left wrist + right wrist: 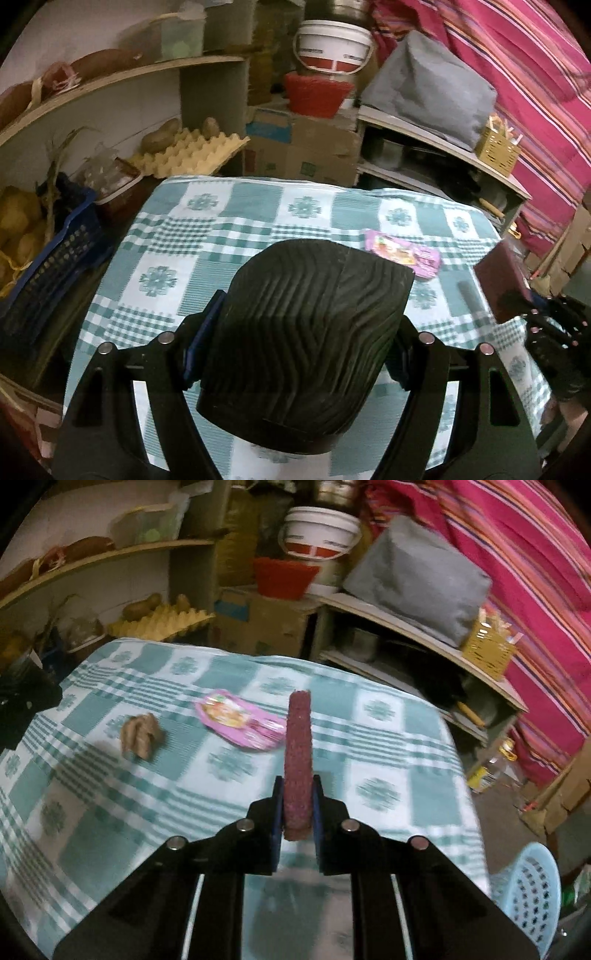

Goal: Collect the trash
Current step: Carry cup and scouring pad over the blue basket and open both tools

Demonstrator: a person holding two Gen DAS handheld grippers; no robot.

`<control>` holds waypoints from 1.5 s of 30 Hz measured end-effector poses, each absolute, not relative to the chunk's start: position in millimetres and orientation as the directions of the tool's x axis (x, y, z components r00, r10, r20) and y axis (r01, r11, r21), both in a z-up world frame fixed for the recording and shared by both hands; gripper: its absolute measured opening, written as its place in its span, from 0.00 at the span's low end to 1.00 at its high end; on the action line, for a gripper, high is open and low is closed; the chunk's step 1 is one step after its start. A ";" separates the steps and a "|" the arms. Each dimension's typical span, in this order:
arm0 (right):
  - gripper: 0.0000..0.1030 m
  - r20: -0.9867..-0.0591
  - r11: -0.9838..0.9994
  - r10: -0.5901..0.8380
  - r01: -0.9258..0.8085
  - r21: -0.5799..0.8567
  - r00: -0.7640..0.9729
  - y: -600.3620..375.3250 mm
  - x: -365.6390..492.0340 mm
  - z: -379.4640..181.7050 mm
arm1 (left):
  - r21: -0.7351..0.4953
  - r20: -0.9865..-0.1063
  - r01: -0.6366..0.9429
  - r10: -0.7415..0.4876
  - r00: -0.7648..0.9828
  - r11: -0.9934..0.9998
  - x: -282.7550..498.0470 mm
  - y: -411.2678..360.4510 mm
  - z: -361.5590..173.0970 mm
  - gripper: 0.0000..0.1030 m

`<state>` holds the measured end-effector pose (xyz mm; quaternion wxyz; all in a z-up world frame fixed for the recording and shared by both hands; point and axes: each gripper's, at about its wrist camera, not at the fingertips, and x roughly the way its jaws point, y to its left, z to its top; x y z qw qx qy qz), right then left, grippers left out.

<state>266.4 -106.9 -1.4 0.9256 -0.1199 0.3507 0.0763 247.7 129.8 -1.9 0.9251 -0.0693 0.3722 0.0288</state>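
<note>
Pink foil marks your nearest target: the wrapper (240,720) lies flat on the checked worktop (388,746), just ahead and left of your right gripper (297,812), long axis slanting from far-left to near-right. That gripper's fingers are clenched on a maroon sponge (298,760) held edge-up. A crumpled brown scrap (140,736) lies further left. Your left gripper (295,343) clasps a black ribbed dustpan-like thing (310,343); from it the wrapper lies ahead and right.
</note>
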 end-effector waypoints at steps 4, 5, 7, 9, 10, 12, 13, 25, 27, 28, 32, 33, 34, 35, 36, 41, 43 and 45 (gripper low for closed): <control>0.14 -0.654 0.971 0.008 -0.162 -0.176 0.757 -151.9 247.7 8.1 | -0.110 -0.685 -0.063 -0.030 0.728 0.992 245.3 106.1 1.1 0.71; 0.14 -0.650 0.973 -0.004 -0.147 -0.178 0.760 -162.0 242.6 10.2 | -0.108 -0.684 -0.055 -0.034 0.729 0.993 244.6 100.6 1.2 0.71; 0.14 -0.641 0.977 -0.032 -0.110 -0.181 0.767 -185.6 232.0 14.4 | -0.102 -0.682 -0.032 -0.046 0.730 0.994 243.4 86.8 2.1 0.71; 0.14 -0.636 0.982 -0.054 -0.076 -0.174 0.770 -208.9 223.5 17.0 | -0.093 -0.681 -0.006 -0.060 0.729 0.996 242.0 71.5 2.6 0.71; 0.14 -0.633 0.984 -0.066 -0.054 -0.168 0.771 -221.1 218.8 17.7 | -0.090 -0.681 0.005 -0.065 0.729 0.996 241.2 65.4 2.9 0.71; 0.14 -0.629 0.989 -0.083 -0.015 -0.149 0.773 -244.4 210.7 18.2 | -0.080 -0.678 0.029 -0.075 0.731 0.996 239.2 51.4 3.8 0.71; 0.14 -0.628 0.990 -0.090 0.002 -0.140 0.773 -253.7 207.6 17.5 | -0.072 -0.676 0.042 -0.080 0.733 0.997 238.1 42.1 4.5 0.71; 0.14 -0.604 0.985 -0.173 0.142 -0.099 0.778 -341.1 174.9 15.8 | -0.038 -0.665 0.183 -0.162 0.729 0.982 228.5 -61.3 7.2 0.71; 0.14 -0.598 0.980 -0.197 0.169 -0.104 0.777 -358.2 166.5 16.8 | -0.031 -0.660 0.212 -0.179 0.730 0.977 227.6 -81.5 7.3 0.71; 0.14 -0.596 0.979 -0.203 0.177 -0.103 0.777 -363.6 163.8 17.7 | -0.030 -0.658 0.222 -0.187 0.729 0.974 227.3 -90.1 6.6 0.71; 0.14 -0.583 0.970 -0.233 0.226 -0.087 0.778 -393.5 148.3 21.0 | -0.051 -0.655 0.270 -0.236 0.718 0.962 228.4 -129.8 3.8 0.71; 0.14 -0.582 0.967 -0.239 0.241 -0.076 0.777 -402.6 144.5 20.6 | -0.053 -0.653 0.277 -0.244 0.717 0.959 228.3 -135.8 3.6 0.71; 0.14 -0.583 0.965 -0.244 0.252 -0.069 0.775 -408.5 142.0 19.7 | -0.057 -0.649 0.290 -0.256 0.716 0.955 228.7 -146.4 3.8 0.71; 0.14 -0.584 0.963 -0.250 0.262 -0.065 0.773 -414.7 139.5 18.7 | -0.064 -0.645 0.306 -0.273 0.714 0.950 228.6 -158.7 4.3 0.71; 0.14 -0.584 0.960 -0.256 0.273 -0.062 0.770 -421.2 136.4 17.6 | -0.075 -0.640 0.321 -0.292 0.710 0.944 228.2 -168.2 4.9 0.71; 0.14 -0.574 0.950 -0.274 0.310 -0.037 0.771 -448.0 122.7 17.3 | -0.098 -0.619 0.392 -0.365 0.696 0.915 221.1 -218.8 3.6 0.71; 0.14 -0.574 0.943 -0.284 0.332 -0.023 0.768 -460.8 121.4 16.3 | -0.098 -0.618 0.424 -0.389 0.683 0.901 217.5 -243.4 0.8 0.71; 0.14 -0.574 0.936 -0.292 0.352 -0.006 0.765 -473.7 120.2 14.2 | -0.103 -0.615 0.443 -0.407 0.676 0.891 215.8 -259.4 -1.0 0.71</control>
